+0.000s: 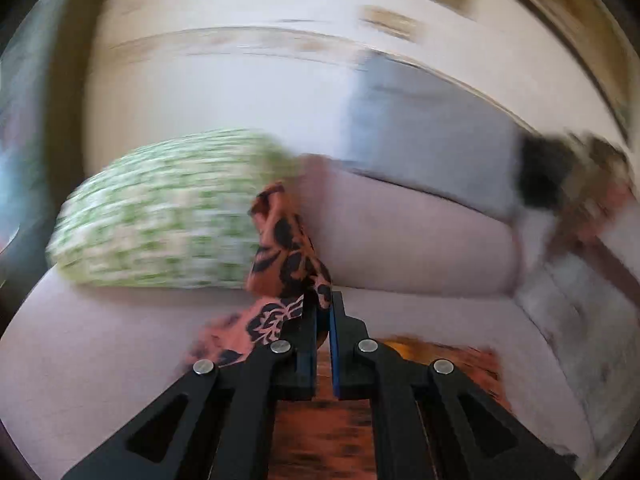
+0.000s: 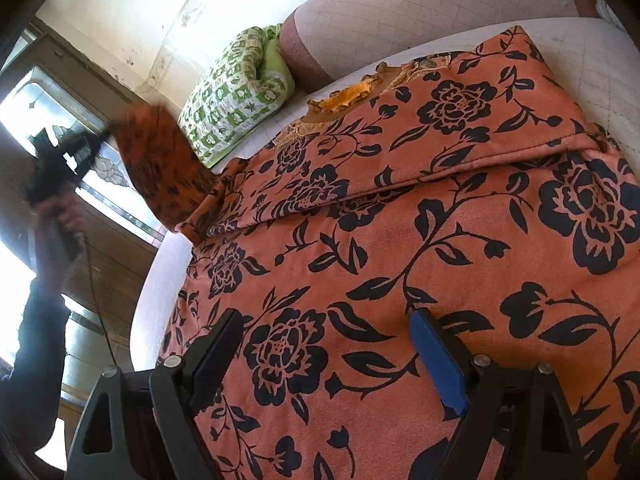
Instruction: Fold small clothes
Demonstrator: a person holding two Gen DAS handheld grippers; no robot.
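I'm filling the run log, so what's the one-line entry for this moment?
left gripper: shut on garment sleeve, lifted | right gripper: open over garment, touch unclear | garment: spread on bed

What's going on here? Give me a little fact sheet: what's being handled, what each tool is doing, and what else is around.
item: orange garment with black flowers, spread on a pale bed
left gripper: fingers shut on a corner of the garment, lifting it
right gripper: fingers open, over the spread cloth, holding nothing
fold: one part already lies doubled over
nearby: green checked quilt by a pink bolster
image quality: left view blurred
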